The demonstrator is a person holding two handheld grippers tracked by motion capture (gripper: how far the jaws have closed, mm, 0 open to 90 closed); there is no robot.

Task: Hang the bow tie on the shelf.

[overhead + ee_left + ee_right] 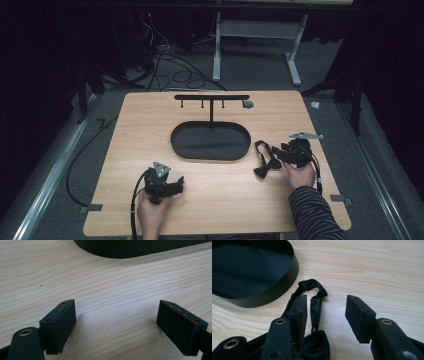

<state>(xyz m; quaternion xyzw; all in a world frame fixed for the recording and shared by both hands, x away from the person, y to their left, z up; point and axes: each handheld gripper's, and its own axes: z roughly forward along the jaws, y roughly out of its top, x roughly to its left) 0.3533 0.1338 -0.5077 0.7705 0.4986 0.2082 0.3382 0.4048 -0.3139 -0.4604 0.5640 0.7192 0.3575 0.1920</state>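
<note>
A: While the right gripper (325, 315) sits low in its own view, how do its jaws stand?

B: Apart. A black bow tie (314, 315) lies between them on the table (374, 270), its strap running up beside the left-hand jaw and looping just past the tips. The knot bunches at the bottom middle of that frame. Nothing is pinched; the right-hand jaw stands clear of the cloth.

A: And from the high view?

B: Same gripper (282, 156) at right of centre, with the bow tie (265, 159) just left of it, touching the jaw end. A hand (300, 175) in a striped sleeve holds it from the lower right.

A: What lies beyond the bow tie?

B: A black oval tray (272, 292) fills the upper left of the right gripper view, close to the strap loop but apart from it. In the high view the tray (175, 142) is mid-frame, and a black rack (212, 97) with small pegs rises from its far side.

A: The left gripper?

B: Its jaws are wide apart too, with bare wood between them (116, 322). The tray's rim (120, 251) shows at the top of its frame. In the high view it (175, 186) sits at lower left of centre, held in the other hand (150, 212), well apart from the bow tie
</note>
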